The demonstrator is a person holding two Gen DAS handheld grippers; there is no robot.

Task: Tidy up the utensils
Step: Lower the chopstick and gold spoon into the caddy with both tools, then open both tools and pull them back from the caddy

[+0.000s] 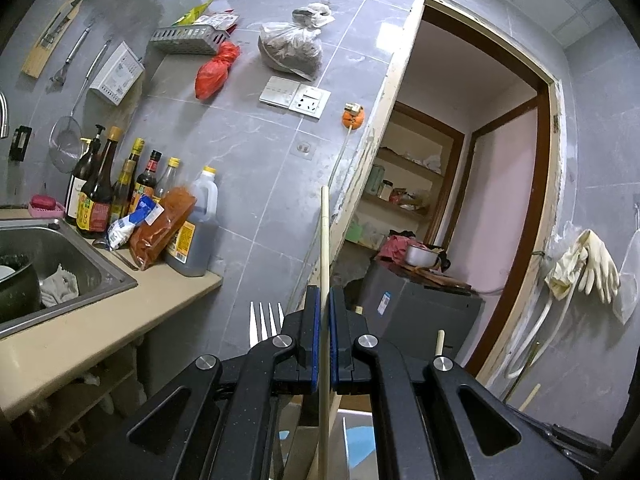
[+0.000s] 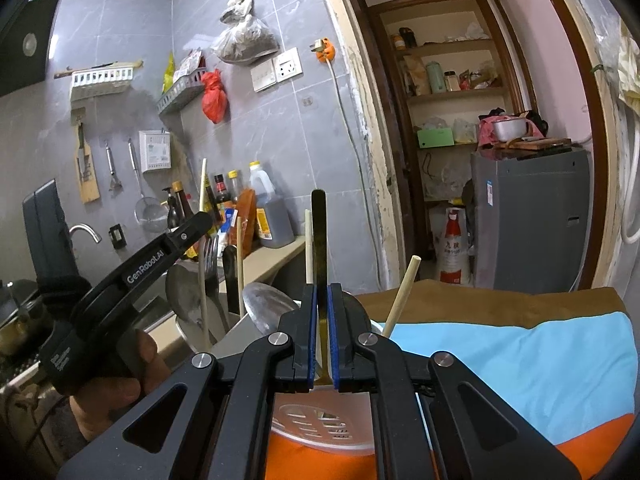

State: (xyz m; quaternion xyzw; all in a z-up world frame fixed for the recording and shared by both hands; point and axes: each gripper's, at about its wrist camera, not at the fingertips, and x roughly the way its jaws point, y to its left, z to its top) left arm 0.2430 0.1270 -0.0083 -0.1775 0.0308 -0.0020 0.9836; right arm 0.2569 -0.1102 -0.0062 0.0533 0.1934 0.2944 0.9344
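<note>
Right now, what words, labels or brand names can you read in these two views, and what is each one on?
"GenRobot.AI": white lettering on the arm of the left tool, right wrist view.
Two red characters on the white sack by the doorway: first looks like "九", second unclear.
Bottle labels on the counter: too small and blurred.
Sticker on the grey appliance: unreadable.
Second print near the left tool's grip: blurred.

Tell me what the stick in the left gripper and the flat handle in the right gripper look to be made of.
Chopstick: likely bamboo or wood, pale, matte and uniform. Flat handle: probably metal with a brassy, dark-gold sheen, thin and straight-edged; the exact alloy can't be told.
</note>
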